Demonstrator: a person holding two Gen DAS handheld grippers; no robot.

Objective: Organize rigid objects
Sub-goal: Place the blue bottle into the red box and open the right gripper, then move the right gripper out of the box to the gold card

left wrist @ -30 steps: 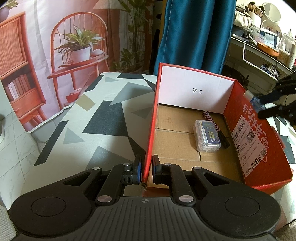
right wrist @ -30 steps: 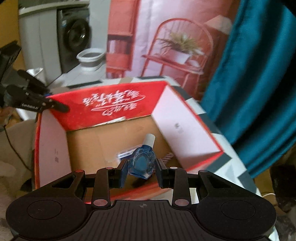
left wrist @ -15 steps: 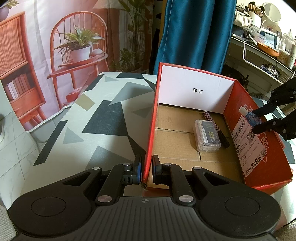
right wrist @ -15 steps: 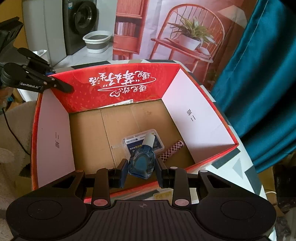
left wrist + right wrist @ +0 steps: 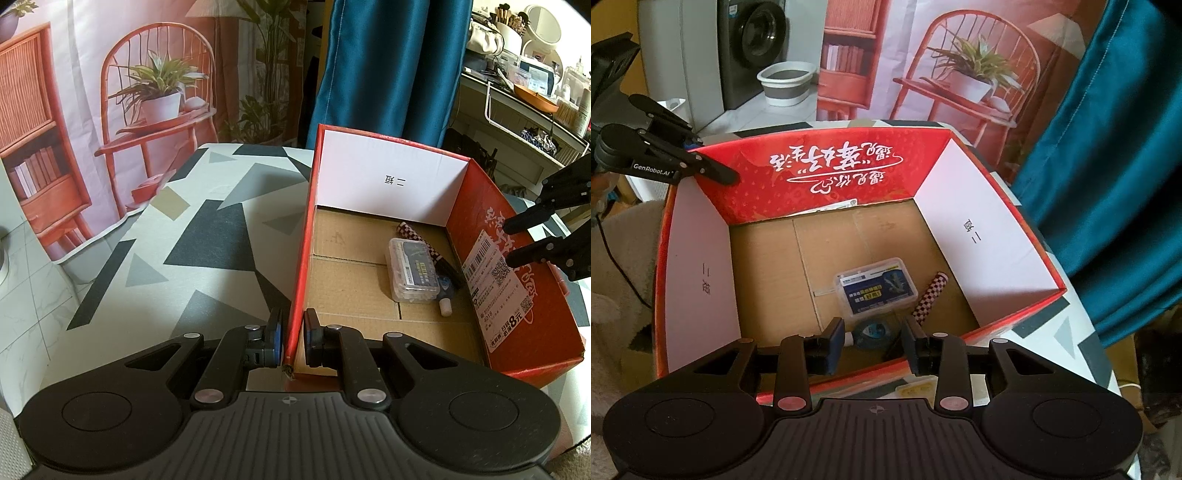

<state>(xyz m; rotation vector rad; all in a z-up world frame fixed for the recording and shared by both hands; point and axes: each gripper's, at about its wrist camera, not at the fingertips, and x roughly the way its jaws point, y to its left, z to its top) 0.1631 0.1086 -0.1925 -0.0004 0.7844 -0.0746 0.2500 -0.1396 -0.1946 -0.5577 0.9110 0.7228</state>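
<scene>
From the left wrist camera, the left gripper is pinched tight on the near corner wall of the red box, just as it was a second ago. It holds the box steady. Inside the box, the little blue bottle now lies on its side on the cardboard floor, right beside the clear plastic case and the checkered pen. A second ago the bottle was up in the air past the far wall, held by the other gripper. Now the right gripper hangs over that far wall with nothing between its fingers.

From the right wrist camera, the right gripper has its fingers spread apart, and the bottle lies on the box floor below the gap. Half a second ago the fingers squeezed it. It looks like the pads are not touching it any more, though the view past the fingers is tight. The case and the pen sit just behind the bottle.

So the bottle has been dropped in. That makes three things in the box, and this hand is free to fetch the next one.
</scene>
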